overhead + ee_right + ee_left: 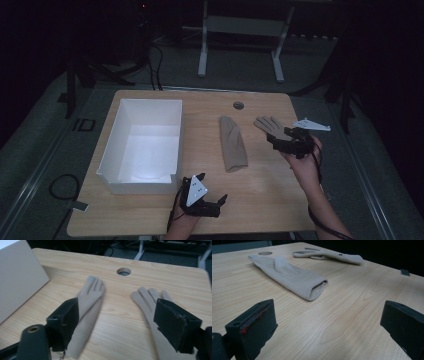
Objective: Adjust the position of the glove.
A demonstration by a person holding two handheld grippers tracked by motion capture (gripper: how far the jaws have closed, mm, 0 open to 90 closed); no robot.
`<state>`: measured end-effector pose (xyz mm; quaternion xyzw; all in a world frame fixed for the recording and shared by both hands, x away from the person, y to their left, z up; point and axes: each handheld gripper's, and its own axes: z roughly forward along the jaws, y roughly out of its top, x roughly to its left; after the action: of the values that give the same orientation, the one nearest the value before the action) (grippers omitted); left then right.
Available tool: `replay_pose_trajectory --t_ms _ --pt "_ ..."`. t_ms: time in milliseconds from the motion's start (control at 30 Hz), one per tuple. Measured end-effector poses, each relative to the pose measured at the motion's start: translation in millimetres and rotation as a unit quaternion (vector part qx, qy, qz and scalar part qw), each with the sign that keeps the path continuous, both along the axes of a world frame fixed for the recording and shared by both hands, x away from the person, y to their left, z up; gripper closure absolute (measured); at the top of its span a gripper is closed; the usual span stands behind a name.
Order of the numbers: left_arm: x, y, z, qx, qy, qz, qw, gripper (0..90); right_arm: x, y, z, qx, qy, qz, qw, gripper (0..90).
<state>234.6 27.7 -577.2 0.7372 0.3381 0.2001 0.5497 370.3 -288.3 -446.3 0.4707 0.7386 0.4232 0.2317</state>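
- Our right gripper (286, 141) hovers over the spread glove (270, 126) — jaws wide, nothing held, set to grab it.
- Our left gripper (215, 202) rests open by the box (111, 172) — waiting.

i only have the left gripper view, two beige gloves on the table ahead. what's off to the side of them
Observer: A white box stands left of the folded glove, open at the top.
Operator: where are the right tongs
Observer: The right tongs hang over the wrist end of the flat glove, open, nothing between the jaws.
Operator: anything in the box
Observer: Its floor looks bare in the high view.
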Motion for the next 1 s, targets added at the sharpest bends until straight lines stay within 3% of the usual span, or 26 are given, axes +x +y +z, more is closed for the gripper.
replay_pose_trajectory --t_ms 67,200,400,633,1000 --pt "-0.2 0.0 0.0 0.0 -0.001 0.0 1.0 0.6 2.8 5.9 0.2 0.013 0.009 0.009 0.9998 27.6" --pt "-0.3 -0.1 0.1 0.001 -0.001 -0.001 1.0 0.6 6.2 19.9 -0.8 0.012 0.009 0.025 0.9996 35.0" --pt "-0.1 0.3 0.0 -0.001 -0.001 -0.003 1.0 0.5 14.7 44.2 -8.1 0.004 0.028 0.047 0.9985 34.1" --pt "-0.4 0.5 0.1 0.001 -0.002 -0.006 1.0 0.6 29.7 71.8 -22.3 0.007 0.046 0.048 0.9978 36.5" --pt "-0.1 1.4 -0.1 -0.004 -0.003 -0.012 0.9999 0.6 56.1 109.7 -53.3 -0.016 0.071 0.025 0.997 37.5"
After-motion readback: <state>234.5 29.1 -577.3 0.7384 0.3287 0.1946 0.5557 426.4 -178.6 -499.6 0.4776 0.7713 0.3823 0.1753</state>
